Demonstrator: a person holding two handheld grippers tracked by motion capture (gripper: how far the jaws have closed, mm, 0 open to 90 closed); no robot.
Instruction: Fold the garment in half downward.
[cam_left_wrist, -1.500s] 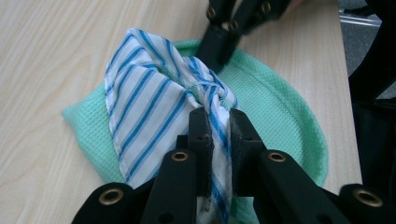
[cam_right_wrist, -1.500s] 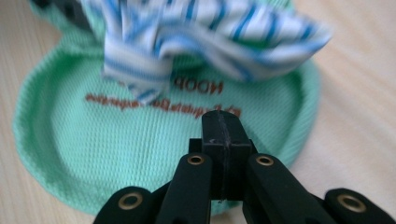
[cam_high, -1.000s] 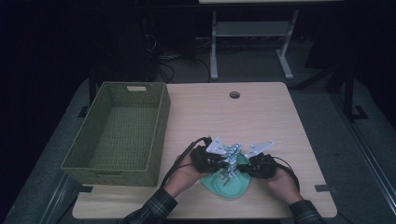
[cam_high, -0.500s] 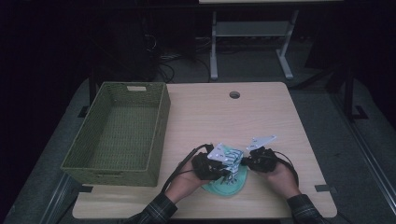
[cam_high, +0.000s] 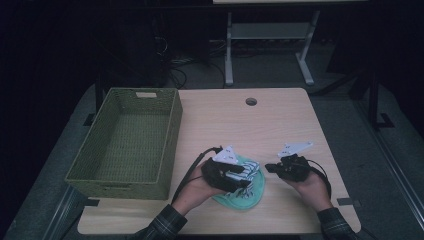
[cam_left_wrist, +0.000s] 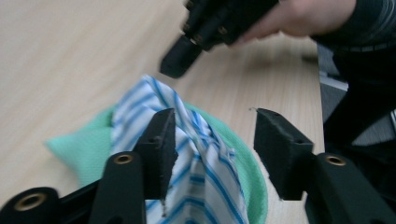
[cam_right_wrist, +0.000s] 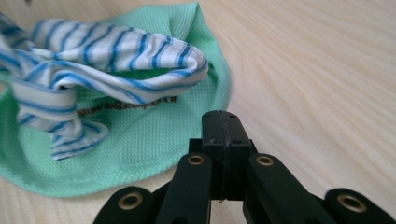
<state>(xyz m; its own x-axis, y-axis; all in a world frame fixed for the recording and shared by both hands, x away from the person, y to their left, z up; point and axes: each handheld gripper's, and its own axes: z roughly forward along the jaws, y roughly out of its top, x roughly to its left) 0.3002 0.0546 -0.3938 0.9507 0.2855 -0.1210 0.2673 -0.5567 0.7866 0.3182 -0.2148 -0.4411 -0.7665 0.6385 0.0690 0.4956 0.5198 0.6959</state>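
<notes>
Left gripper (cam_left_wrist: 212, 154), fingers spread wide, straddles the striped cloth (cam_left_wrist: 205, 172) on a green cloth (cam_right_wrist: 154, 135); right gripper (cam_right_wrist: 223, 123) is closed, empty.

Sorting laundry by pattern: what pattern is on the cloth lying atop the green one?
White cloth with blue stripes, clearest in the right gripper view.

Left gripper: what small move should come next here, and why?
Probably close the left gripper on the striped cloth. Its jaws stand open with a fold of that cloth between them, atop the green cloth, while the right gripper is shut, empty and off to the side. The basket sits empty.
</notes>
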